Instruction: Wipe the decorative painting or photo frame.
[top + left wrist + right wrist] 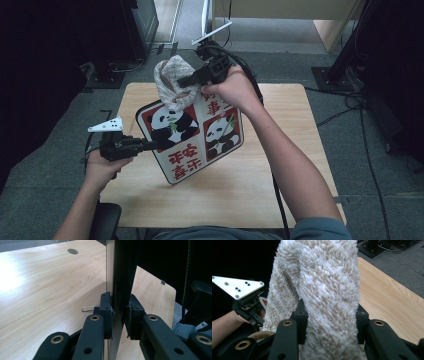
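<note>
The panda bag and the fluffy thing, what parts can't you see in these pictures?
- Panda bag: its inside and back, high view, hidden by its own printed front.
- Top red characters, high view: partly covered by the right hand and the fluffy cloth.
- Fluffy cloth, right gripper view: top and bottom cut off by the edges.
- Small wire piece, left gripper view: too small to identify.

The left gripper [150, 145] clamps the left edge of the panda-printed bag [192, 140], held tilted above the table [290, 150]. The right gripper [184, 81] grips the fleecy cloth [169, 80] at the bag's top.
</note>
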`<state>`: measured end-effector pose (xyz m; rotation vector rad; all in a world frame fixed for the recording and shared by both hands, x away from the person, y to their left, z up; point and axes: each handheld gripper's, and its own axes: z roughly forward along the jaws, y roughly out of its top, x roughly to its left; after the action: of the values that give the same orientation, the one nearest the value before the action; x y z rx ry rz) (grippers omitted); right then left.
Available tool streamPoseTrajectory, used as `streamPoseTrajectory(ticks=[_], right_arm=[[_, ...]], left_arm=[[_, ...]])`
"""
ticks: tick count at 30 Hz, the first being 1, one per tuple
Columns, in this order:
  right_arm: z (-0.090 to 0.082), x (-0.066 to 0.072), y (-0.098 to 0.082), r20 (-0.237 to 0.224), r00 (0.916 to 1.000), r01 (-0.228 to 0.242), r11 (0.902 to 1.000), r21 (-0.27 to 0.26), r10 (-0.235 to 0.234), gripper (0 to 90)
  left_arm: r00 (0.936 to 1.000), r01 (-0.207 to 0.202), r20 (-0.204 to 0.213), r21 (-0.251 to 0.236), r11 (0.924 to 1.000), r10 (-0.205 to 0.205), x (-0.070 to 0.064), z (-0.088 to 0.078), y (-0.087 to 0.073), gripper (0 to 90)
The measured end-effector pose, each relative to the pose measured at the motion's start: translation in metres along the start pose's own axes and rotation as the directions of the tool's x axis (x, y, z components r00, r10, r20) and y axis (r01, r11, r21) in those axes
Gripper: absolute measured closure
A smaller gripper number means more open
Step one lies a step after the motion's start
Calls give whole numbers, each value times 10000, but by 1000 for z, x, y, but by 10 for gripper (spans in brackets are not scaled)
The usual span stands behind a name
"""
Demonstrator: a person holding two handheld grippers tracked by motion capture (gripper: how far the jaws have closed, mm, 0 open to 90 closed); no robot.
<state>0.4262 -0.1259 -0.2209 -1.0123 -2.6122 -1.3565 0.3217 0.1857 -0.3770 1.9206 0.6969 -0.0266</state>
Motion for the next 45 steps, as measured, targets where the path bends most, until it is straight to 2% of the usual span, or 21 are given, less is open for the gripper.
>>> streamPoseTrajectory(ticks=[32, 45], right_arm=[[-27, -31, -11, 511, 9982, -318, 9993, -221, 329, 596], [-38, -42, -16, 894, 9949, -453, 9986, -288, 477, 594]], left_arm=[[10000, 27, 38, 19, 10000, -27, 1, -1, -1, 788], [10000, 18, 25, 36, 10000, -18, 1, -1, -1, 788]])
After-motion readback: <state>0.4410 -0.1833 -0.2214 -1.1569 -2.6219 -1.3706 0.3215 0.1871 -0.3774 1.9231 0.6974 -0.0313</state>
